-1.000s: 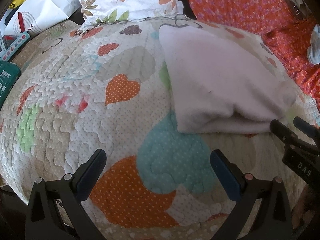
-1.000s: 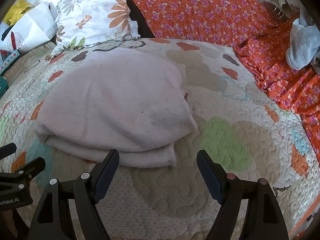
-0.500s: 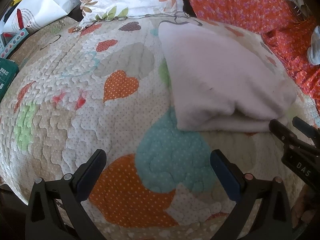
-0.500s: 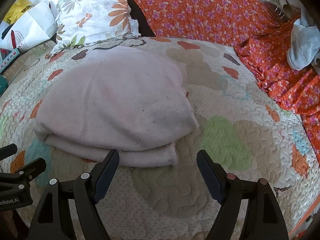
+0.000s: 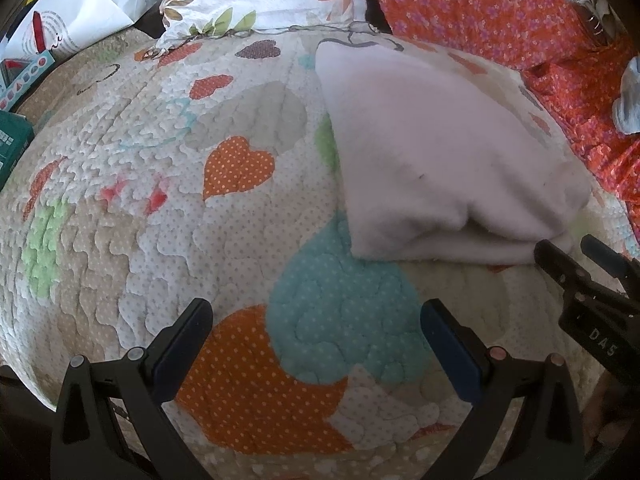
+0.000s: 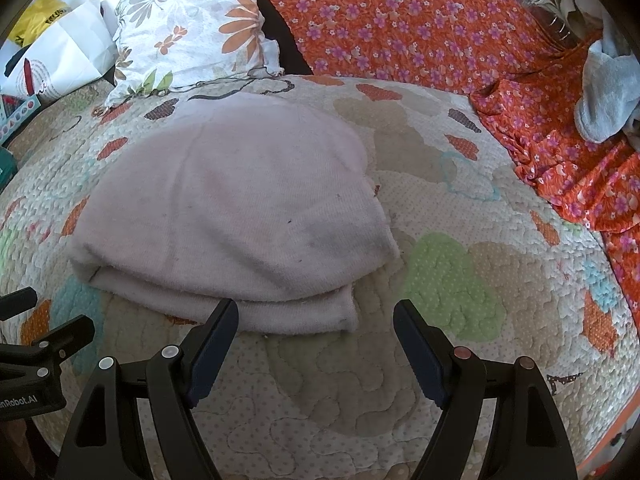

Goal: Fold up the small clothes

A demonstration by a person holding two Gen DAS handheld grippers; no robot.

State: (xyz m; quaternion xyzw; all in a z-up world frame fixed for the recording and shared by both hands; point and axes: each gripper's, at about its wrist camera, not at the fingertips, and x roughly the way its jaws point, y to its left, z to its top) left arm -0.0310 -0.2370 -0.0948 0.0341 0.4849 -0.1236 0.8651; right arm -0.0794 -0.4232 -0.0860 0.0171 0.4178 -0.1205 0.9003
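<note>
We start with the bed, spread with a cream quilted coverlet patterned in coloured hearts (image 6: 460,360), because almost nothing on it has shifted over the last second. The pale pink terry-cloth garment (image 6: 240,216) lies on the quilt in the same layered stack, its doubled edge facing us and its top layer smooth; in the left wrist view it sits right of centre (image 5: 440,152). An orange floral sheet (image 6: 420,28) and a white flowered pillow (image 6: 188,28) border the far side, untouched. What has changed is small: both cameras have crept slightly nearer. Our right gripper (image 6: 316,320) hovers just short of the folded edge, fingers spread wide and empty. Our left gripper (image 5: 316,320) hangs over bare quilt beside the stack, likewise spread and empty. We judge this fold finished and released.
</note>
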